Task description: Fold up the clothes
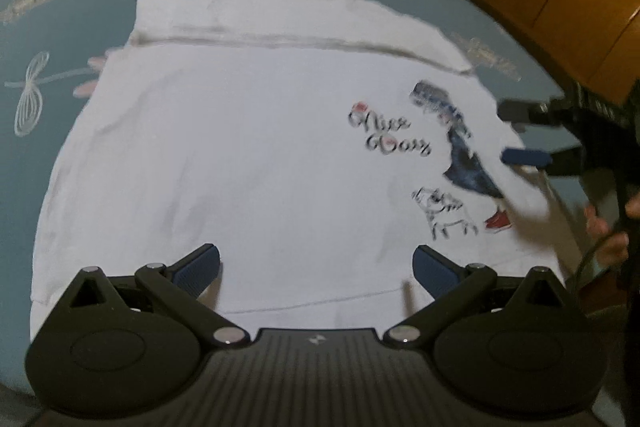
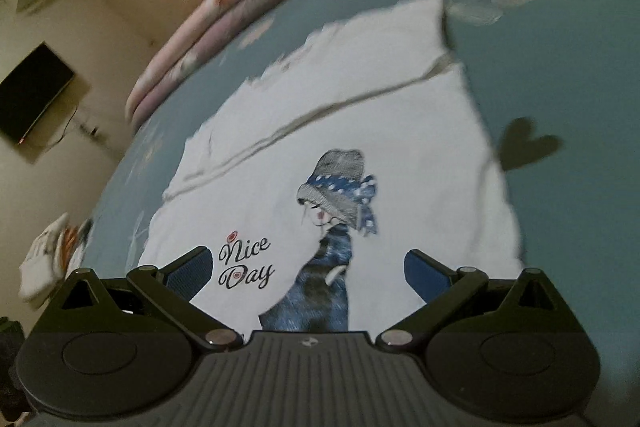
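Shirt (image 1: 248,155): white tee with a "Nice Day" print (image 2: 244,265), lying face up and mostly flat on the blue flowered bedspread (image 1: 80,11). A band at the far end already looks turned over, though blur makes that edge hard to read. Expect thin, limp knit: light, no stiffness, likely to sag and drag its lower layer if you lift from the middle. Pinch at a hem corner or side seam, taking both layers, and keep it low over the bed.

Your left gripper (image 1: 316,263) hovers over the near hem, fingers spread wide, holding nothing. Your right gripper (image 2: 306,267) is equally wide open and empty above the printed figure. Folded quilts (image 2: 240,3) lie beyond; a small heap of other clothes (image 2: 52,259) sits well apart.
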